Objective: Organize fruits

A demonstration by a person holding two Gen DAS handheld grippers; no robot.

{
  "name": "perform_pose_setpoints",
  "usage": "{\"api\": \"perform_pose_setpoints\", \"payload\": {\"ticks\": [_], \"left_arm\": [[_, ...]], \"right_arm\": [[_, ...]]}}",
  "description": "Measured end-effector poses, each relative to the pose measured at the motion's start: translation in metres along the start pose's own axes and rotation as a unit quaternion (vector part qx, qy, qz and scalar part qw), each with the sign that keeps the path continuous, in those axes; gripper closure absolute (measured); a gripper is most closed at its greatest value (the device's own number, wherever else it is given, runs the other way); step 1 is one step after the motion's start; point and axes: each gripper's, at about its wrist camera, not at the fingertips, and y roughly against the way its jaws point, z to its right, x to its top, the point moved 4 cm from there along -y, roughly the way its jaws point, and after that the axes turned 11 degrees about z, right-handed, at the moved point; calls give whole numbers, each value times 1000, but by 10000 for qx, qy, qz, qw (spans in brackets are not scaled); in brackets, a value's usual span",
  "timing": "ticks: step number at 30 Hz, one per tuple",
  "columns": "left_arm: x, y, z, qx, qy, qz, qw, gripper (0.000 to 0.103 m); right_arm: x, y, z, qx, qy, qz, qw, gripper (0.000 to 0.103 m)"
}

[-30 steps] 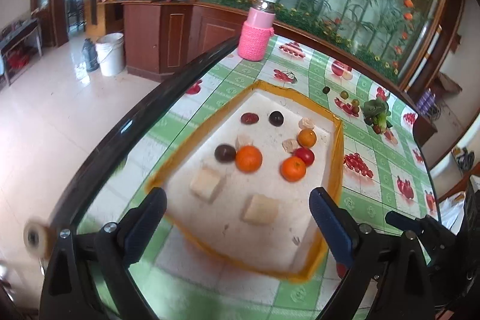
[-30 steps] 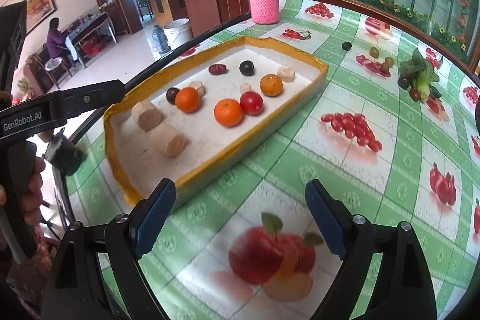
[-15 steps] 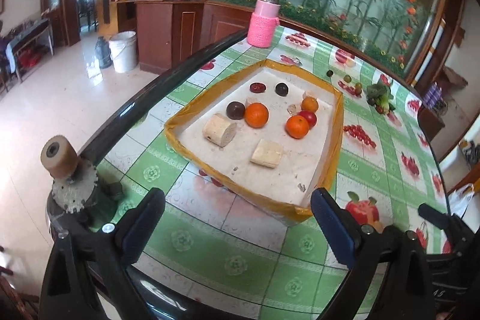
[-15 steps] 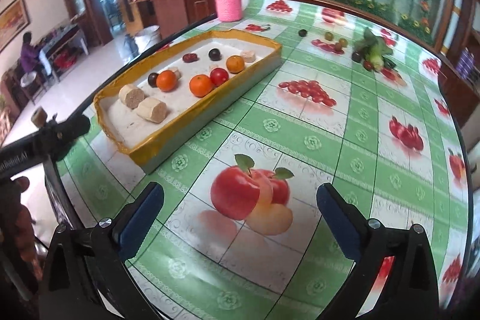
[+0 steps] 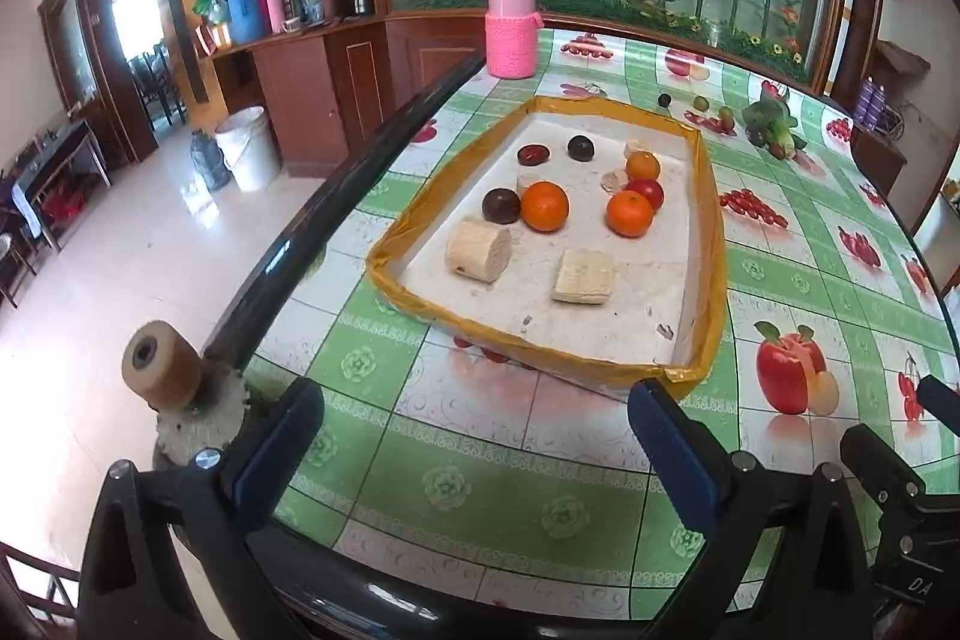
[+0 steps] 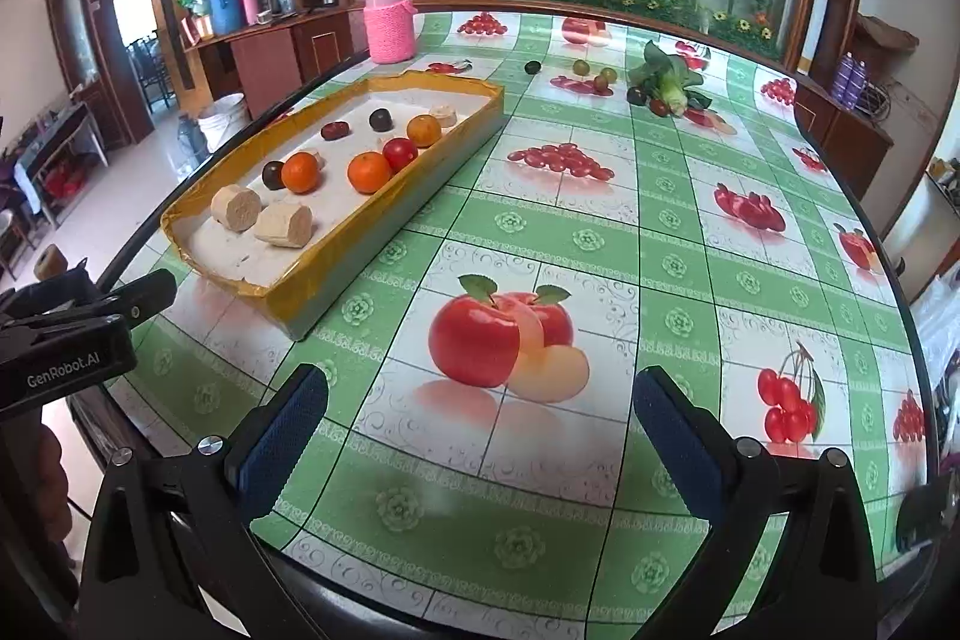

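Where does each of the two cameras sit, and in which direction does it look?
Left wrist view: it sits on the left gripper, at the table's near edge, looking down and forward at the shallow yellow-rimmed tray of fruits; its own two blue-padded fingers stand open and empty.
Right wrist view: it sits on the right gripper, further right over the green fruit-printed tablecloth, with the tray at upper left; its open fingers and the left gripper's black body show.
Both views share the tray, the tablecloth and the pink knitted-sleeve jar.

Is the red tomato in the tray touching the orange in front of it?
Touching. In the left wrist view the red tomato sits against the orange with no gap; the right wrist view agrees.
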Motion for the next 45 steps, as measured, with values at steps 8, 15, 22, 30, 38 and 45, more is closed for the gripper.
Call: {"api": "perform_pose_setpoints", "payload": {"ticks": [8,15,22,30,38,45], "left_arm": [[5,11,-1,-296,-98,377,9988,0],[7,10,-12,-456,167,524,9974,0],[8,10,-10,-267,-77,432,9987,0],[14,23,-10,69,-43,985,9951,0],[16,22,-3,-213,-47,932,9954,0],[14,22,6,-281,-207,916,9952,0]], "right_arm": [[3,16,-7,-161,136,397,9990,0],[1,12,-11,-228,291,496,9981,0],[0,12,-11,-236,284,477,9982,0],[-2,10,-9,-216,243,423,9986,0],[-2,8,-8,-193,254,382,9988,0],[-3,6,-8,-189,260,361,9988,0]]}}
